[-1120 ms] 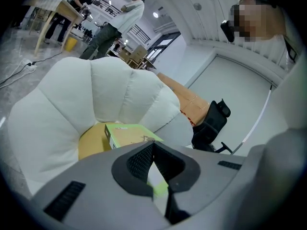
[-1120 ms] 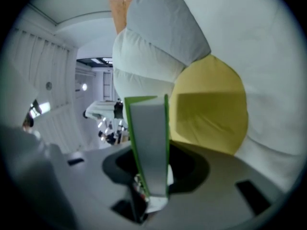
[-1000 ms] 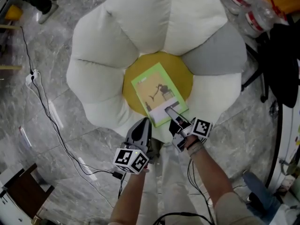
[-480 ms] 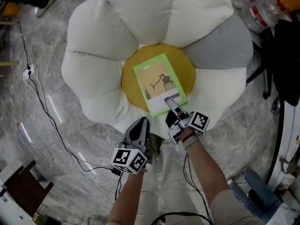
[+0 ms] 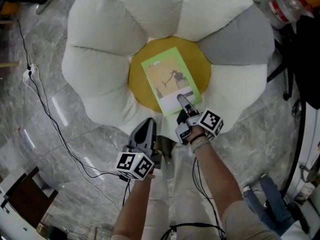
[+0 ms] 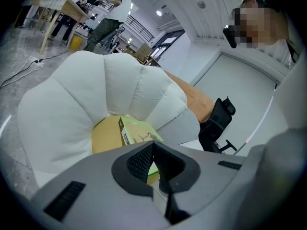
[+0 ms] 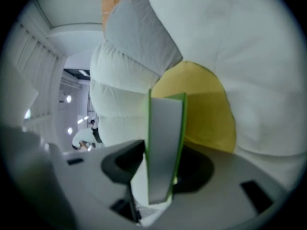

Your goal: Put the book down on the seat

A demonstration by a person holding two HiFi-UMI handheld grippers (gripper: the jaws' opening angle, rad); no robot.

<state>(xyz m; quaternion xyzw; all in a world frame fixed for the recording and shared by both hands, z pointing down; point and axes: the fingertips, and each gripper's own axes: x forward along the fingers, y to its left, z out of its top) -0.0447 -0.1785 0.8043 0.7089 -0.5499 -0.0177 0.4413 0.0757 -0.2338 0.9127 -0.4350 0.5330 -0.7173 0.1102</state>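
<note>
1. Head view showed the flower-shaped seat (image 5: pixel 100 69) on the marble floor (image 5: pixel 50 134). It had white petals round a yellow centre (image 5: pixel 142 91) and one grey petal (image 5: pixel 235 39) at the far right. That shallow middle looked the natural spot for laying something flat.
2. The green book (image 5: pixel 170 76) lay cover-up over the yellow centre, its long edges running near to far. Its far end seemed to rest on the cushion; whether the near end had settled, I could not tell.
3. The right gripper (image 5: pixel 182 100) reached in from the near side with the book's near edge between its jaws, pads on both covers. The jaws had just been opening slightly, probably to release once the cushion bore the weight.
4. The left gripper (image 5: pixel 150 123) hung nearer, at the seat's near edge, jaws together and empty. It was likely kept clear because one grip sufficed.
</note>
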